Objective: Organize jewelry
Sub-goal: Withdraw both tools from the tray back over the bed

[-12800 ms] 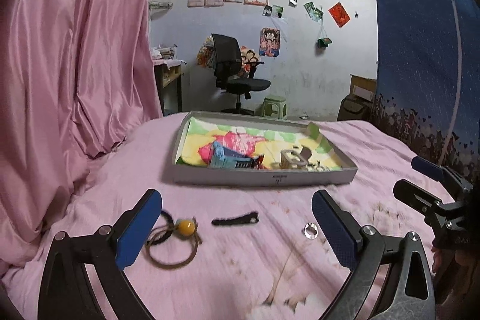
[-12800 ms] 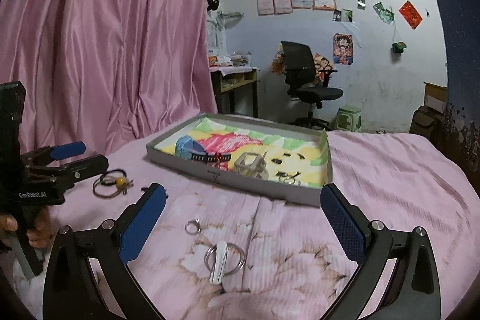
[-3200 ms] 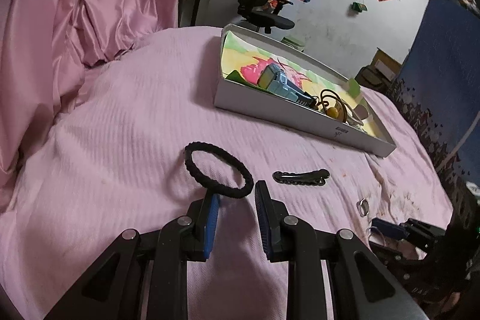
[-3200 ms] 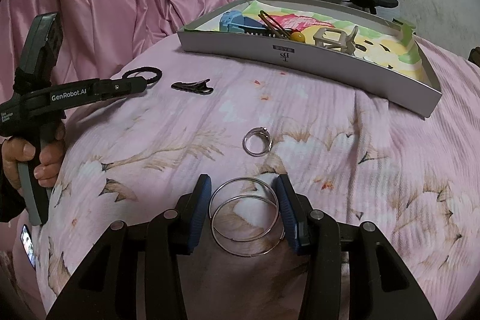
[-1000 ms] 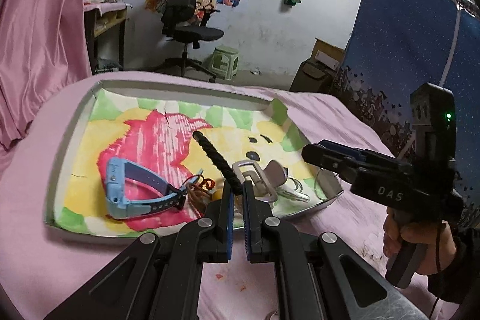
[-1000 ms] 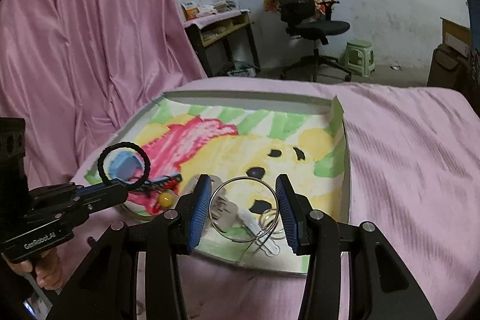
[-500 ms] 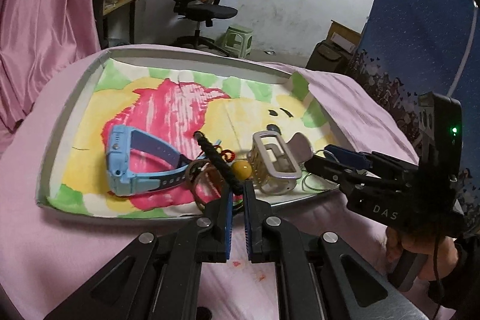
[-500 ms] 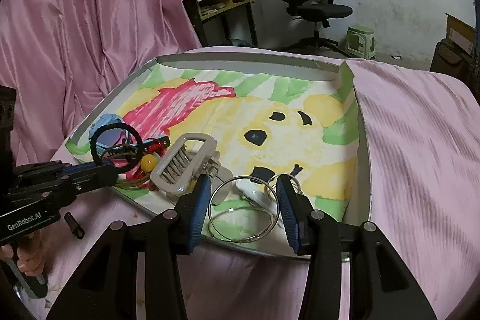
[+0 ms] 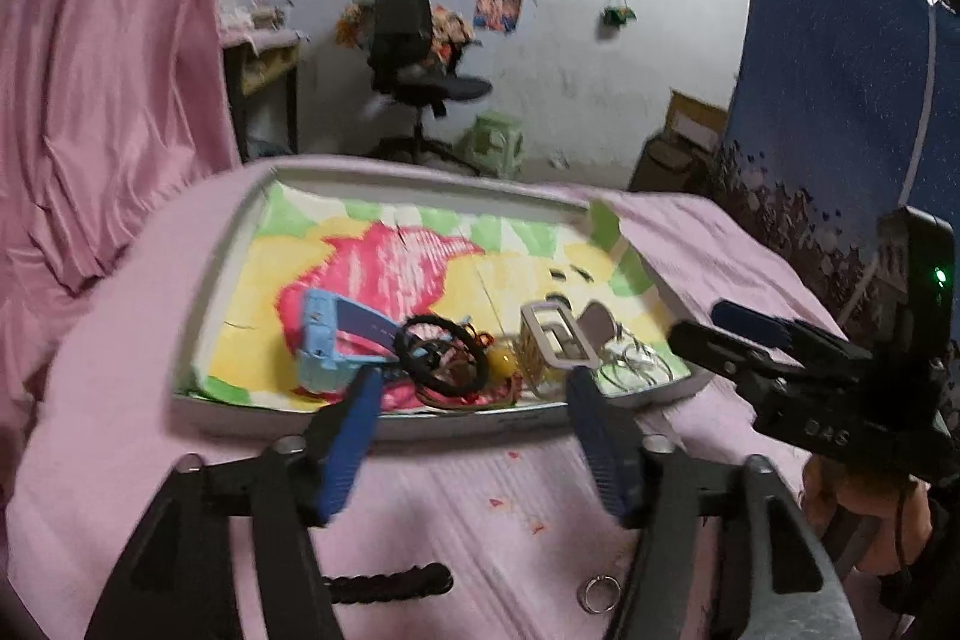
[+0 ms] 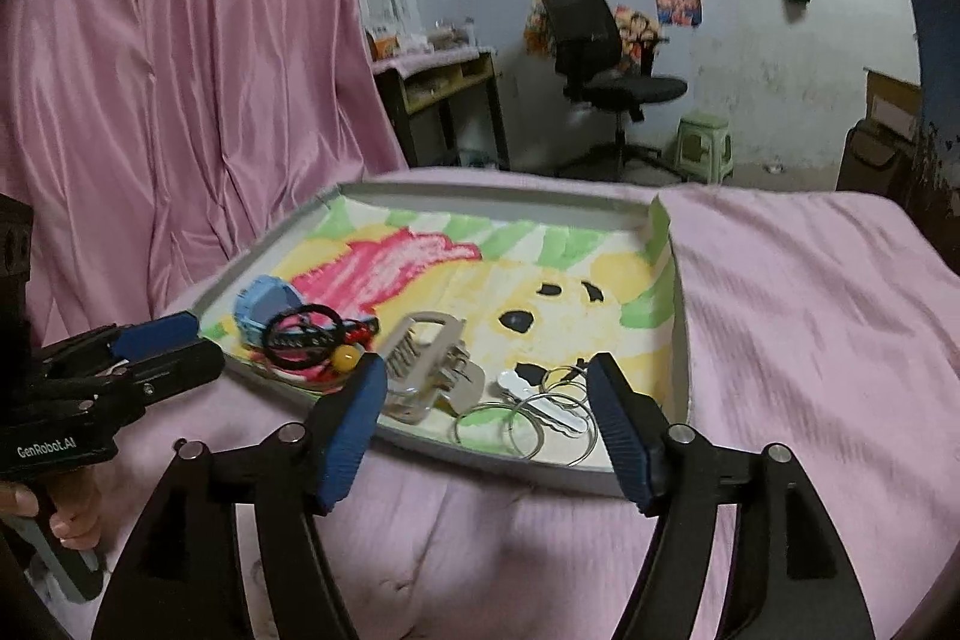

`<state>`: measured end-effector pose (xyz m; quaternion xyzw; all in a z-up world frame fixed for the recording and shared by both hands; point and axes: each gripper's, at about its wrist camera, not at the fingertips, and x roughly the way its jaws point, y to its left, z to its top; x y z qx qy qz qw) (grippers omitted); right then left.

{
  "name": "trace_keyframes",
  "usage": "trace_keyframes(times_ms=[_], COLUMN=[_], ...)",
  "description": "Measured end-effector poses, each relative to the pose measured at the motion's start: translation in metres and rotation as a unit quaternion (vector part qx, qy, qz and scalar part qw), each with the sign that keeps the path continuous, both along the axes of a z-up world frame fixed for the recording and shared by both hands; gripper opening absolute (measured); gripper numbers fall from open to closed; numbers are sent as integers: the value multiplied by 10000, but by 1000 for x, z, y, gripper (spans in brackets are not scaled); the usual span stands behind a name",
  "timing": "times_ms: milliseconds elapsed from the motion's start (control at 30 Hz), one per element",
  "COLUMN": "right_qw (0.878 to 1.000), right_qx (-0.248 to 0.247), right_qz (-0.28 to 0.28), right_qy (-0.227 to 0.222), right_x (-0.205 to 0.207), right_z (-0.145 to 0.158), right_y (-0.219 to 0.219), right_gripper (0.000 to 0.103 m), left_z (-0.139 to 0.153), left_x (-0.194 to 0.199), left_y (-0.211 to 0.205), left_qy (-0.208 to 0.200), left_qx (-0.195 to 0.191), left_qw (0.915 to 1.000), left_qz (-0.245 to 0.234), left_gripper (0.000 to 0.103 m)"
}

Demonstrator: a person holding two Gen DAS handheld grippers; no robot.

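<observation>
A grey tray (image 9: 204, 292) (image 10: 624, 205) with a colourful picture lining lies on the pink bedspread. Inside it lie a blue watch (image 9: 324, 340) (image 10: 261, 304), a black hair tie (image 9: 444, 355) (image 10: 303, 331), a yellow bead (image 9: 503, 363) (image 10: 346, 355), a grey claw clip (image 9: 555, 334) (image 10: 429, 367) and silver rings (image 10: 528, 427). My left gripper (image 9: 471, 412) is open just short of the tray's near wall, nothing in it. My right gripper (image 10: 489, 403) is open too, over the tray's near edge above the rings. A black hair clip (image 9: 390, 583) and a small ring (image 9: 598, 593) rest on the bedspread.
Pink curtain (image 10: 180, 100) hangs on the left. A blue patterned cloth (image 9: 840, 130) stands to the right. An office chair (image 10: 600, 58), a green stool (image 10: 705, 142) and a desk (image 10: 444, 94) sit beyond the bed. A person's hand (image 10: 66, 520) holds the left gripper's handle.
Both grippers have opened. The black hair tie dropped from the left gripper into the tray and the silver rings dropped from the right gripper into it. Both grippers pulled back slightly.
</observation>
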<state>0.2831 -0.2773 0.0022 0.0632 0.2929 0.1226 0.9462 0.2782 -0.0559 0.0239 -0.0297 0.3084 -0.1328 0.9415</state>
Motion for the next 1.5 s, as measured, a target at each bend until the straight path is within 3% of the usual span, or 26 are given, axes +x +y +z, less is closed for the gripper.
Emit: trace_keyframes(times_ms=[133, 200, 367, 767, 1133, 1500], right_qw=[9991, 9980, 9957, 9927, 9926, 9939], right_qx=[69, 111, 185, -2, -270, -697], right_qz=[-133, -228, -339, -206, -41, 289], right_qy=[-393, -575, -845, -1185, -1184, -803], right_x=[-23, -37, -64, -105, -119, -114], right_z=[13, 18, 25, 27, 22, 11], right_y=[1, 2, 8, 30, 46, 59], right_gripper=[86, 92, 102, 102, 102, 102], left_z=[10, 13, 20, 23, 15, 0], left_x=[-19, -30, -57, -102, -116, -101], left_y=[4, 8, 17, 40, 59, 67], left_qy=[-396, -563, -967, -1334, -1146, -487], left_qx=[97, 171, 267, 613, 736, 638], left_qw=[9990, 9979, 9935, 9864, 9874, 9952], left_qz=[188, 278, 537, 733, 806, 557], left_gripper=[83, 91, 99, 100, 100, 100])
